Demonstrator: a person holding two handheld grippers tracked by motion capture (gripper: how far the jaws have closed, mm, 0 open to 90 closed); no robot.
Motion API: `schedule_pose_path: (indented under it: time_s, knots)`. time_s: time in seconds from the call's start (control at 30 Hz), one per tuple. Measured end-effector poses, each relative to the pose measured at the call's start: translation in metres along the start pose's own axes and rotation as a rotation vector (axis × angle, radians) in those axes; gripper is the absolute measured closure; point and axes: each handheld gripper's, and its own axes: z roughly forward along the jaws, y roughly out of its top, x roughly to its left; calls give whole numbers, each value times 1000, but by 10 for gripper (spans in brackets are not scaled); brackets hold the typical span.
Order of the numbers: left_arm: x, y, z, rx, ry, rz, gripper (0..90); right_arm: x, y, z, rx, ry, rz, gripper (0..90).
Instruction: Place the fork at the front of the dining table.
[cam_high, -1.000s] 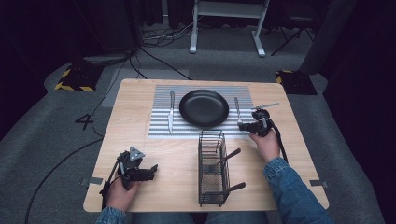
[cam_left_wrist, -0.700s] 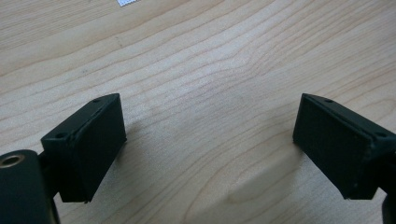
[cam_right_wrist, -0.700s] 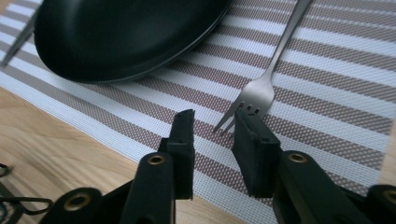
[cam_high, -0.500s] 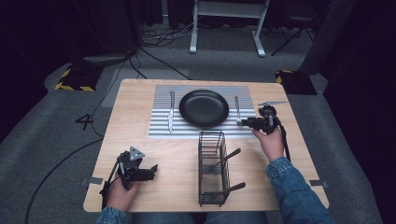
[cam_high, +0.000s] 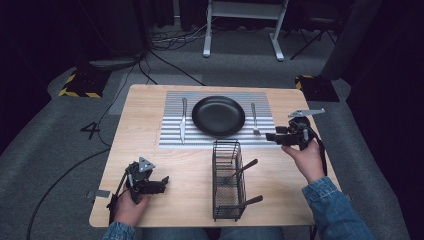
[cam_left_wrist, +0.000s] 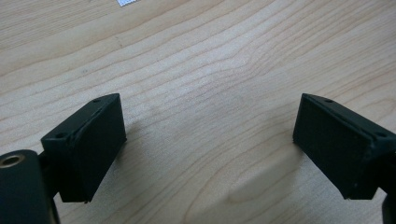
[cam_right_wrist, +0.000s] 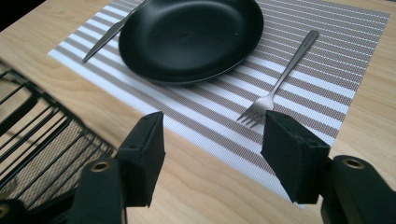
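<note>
Wire basket (cam_high: 227, 180) stands on the tabletop (cam_high: 145, 140) near the front edge, long axis front to back. 2 dark-handled utensils (cam_high: 242, 170) sit in it, handles poking out to the right; what kind of utensils, can't tell. Basket corner also in the right gripper view (cam_right_wrist: 32, 140).

Striped placemat (cam_high: 170, 137) lies behind the basket, long axis left-right. Black plate (cam_high: 218, 116) at its centre, empty. Knife (cam_high: 183, 120) left of the plate, long axis front to back, tip toward the person. Fork (cam_high: 255, 119) right of the plate, same axis, tines toward the person; in the right gripper view the fork (cam_right_wrist: 280, 77) tines end just above the right jaw.

Writing: a "4" (cam_high: 92, 131) marked on the floor left of the tabletop. No other readable labels.

Left gripper (cam_high: 161, 184) held low at the front left corner of the tabletop, pointing right toward the basket; in its own view (cam_left_wrist: 208, 149) jaws spread wide over bare wood, nothing between.

Right gripper (cam_high: 271, 136) held at the right edge of the placemat, pointing left, just beside the fork; in its own view (cam_right_wrist: 212, 149) jaws spread apart, nothing pinched, placemat edge between them.
</note>
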Motion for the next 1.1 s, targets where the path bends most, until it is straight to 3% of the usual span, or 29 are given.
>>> schedule_pose_path:
  time_s: [0.3, 0.5, 0.7, 0.87, 1.1]
  knots:
    - [0, 0, 0, -2, 0, 3, 95, 1, -22, -34, -27, 22, -45, 337]
    - [0, 0, 0, -1, 0, 1, 95, -1, -37, -50, -16, 14, -40, 336]
    - [0, 1, 0, 0, 0, 2, 95, 1, -58, -59, 2, 67, 1, 340]
    - [0, 1, 0, 1, 0, 3, 95, 4, -70, -65, 7, 63, 0, 336]
    - [0, 1, 0, 1, 0, 4, 95, 2, -90, -69, 2, 40, -39, 334]
